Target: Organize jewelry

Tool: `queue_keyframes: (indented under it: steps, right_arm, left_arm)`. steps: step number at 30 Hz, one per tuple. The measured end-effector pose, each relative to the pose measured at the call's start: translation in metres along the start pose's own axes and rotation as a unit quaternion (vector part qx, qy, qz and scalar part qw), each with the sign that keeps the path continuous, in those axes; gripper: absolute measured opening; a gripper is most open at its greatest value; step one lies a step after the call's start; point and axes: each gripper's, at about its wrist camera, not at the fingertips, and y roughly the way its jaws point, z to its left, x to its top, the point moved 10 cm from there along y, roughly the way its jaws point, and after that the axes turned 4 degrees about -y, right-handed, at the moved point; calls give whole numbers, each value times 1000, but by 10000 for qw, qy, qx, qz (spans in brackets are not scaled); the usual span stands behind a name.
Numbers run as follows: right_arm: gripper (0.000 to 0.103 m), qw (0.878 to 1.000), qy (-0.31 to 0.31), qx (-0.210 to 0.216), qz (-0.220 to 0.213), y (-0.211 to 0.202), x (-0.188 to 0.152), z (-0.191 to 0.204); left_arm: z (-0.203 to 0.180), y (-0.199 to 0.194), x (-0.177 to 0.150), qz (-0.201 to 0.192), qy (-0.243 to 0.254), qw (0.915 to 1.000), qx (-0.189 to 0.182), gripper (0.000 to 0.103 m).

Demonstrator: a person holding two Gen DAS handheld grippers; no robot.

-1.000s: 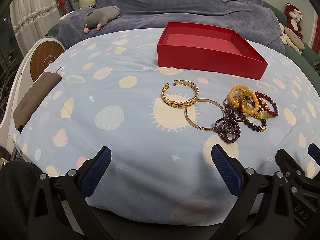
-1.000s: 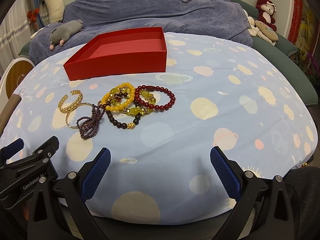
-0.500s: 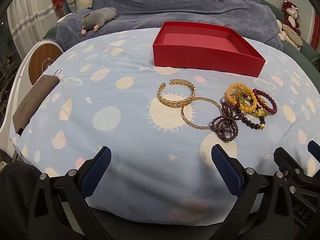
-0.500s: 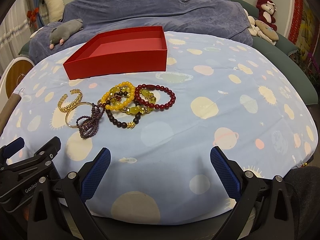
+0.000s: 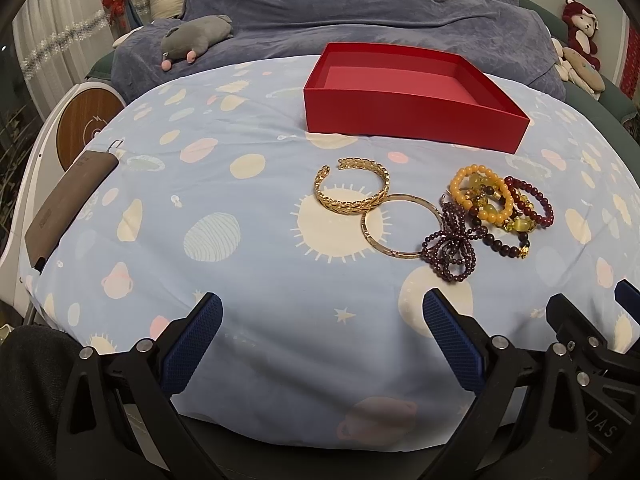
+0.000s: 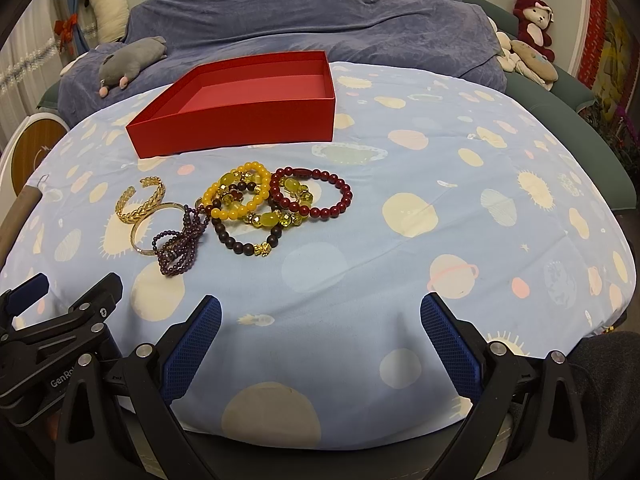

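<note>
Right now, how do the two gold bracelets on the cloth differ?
The leaf-patterned cuff is wide, textured and open, with a gap facing the red box; the thin bangle is a plain closed ring, with purple beads overlapping its edge. Both are gold, lie flat, and touch each other.

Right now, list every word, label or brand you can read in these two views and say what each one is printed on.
"GenRo", cut off by a jaw: white letters on the left gripper body, seen from the right wrist view.
"DAS", partly cut off: pale letters on the right gripper body, seen from the left wrist view.
Small tag on the brown case: too blurred to read.
Red box and bracelets: no text visible.
</note>
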Motion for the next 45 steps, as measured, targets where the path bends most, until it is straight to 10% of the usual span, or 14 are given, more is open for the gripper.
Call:
queue_keyframes:
  steps: [32,45]
  right_arm:
    - [96,9995,281,-39,140,12,23,-19]
    - [96,9993,279,47,244,27,32,-13]
  left_arm:
    - [-4,57,55,378,-346,9986,-159,96]
    - [-16,71,67,340,-307,9975,-546,55]
